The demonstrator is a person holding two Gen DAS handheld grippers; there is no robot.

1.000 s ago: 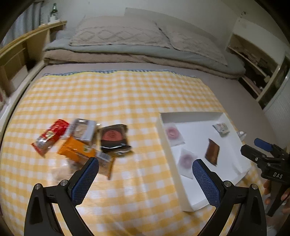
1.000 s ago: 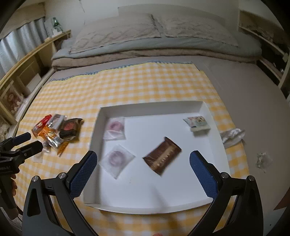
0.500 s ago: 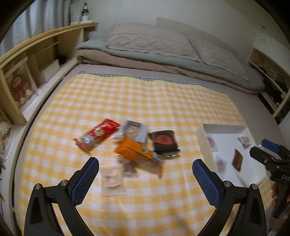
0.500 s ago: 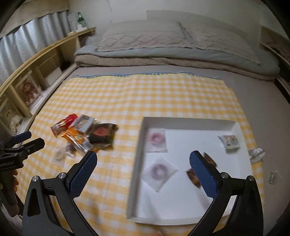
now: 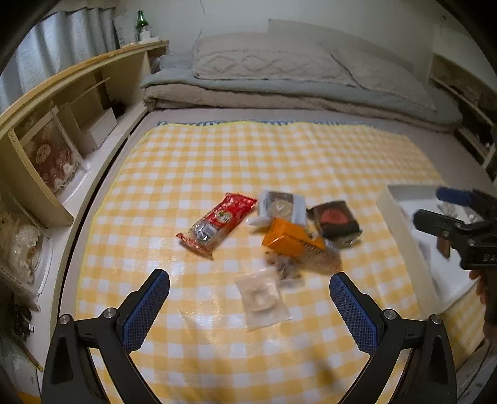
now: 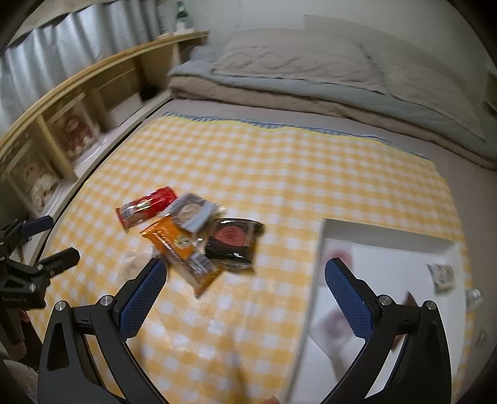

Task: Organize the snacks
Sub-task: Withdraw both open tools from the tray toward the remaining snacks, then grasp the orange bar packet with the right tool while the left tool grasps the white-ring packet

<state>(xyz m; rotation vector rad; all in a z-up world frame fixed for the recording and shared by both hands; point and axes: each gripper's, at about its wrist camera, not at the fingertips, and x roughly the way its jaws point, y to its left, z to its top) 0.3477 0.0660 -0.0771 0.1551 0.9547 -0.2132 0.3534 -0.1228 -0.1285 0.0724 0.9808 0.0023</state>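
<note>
A pile of snacks lies on the yellow checked cloth (image 5: 248, 161): a red packet (image 5: 219, 223), a grey-white pouch (image 5: 279, 208), an orange packet (image 5: 295, 244), a dark pouch with a red disc (image 5: 335, 219) and a clear flat sachet (image 5: 262, 298). My left gripper (image 5: 248, 306) is open just short of the clear sachet, holding nothing. My right gripper (image 6: 245, 289) is also open and empty, between the orange packet (image 6: 180, 248) and the white tray (image 6: 385, 248). The tray holds several small snacks, blurred. The right gripper (image 5: 441, 208) shows over the tray's left wall (image 5: 403, 230).
Folded bedding and pillows (image 5: 279, 71) lie behind the cloth. A wooden shelf unit (image 5: 56, 124) with bagged items runs along the left. A green bottle (image 5: 141, 26) stands on its top. A crumpled wrapper (image 6: 473, 295) lies right of the tray. A hand (image 5: 484, 289) holds the right gripper.
Both grippers have swung left, away from the tray toward the snack pile. The tray has slid to the right edge of both views. Both stay open and empty.
</note>
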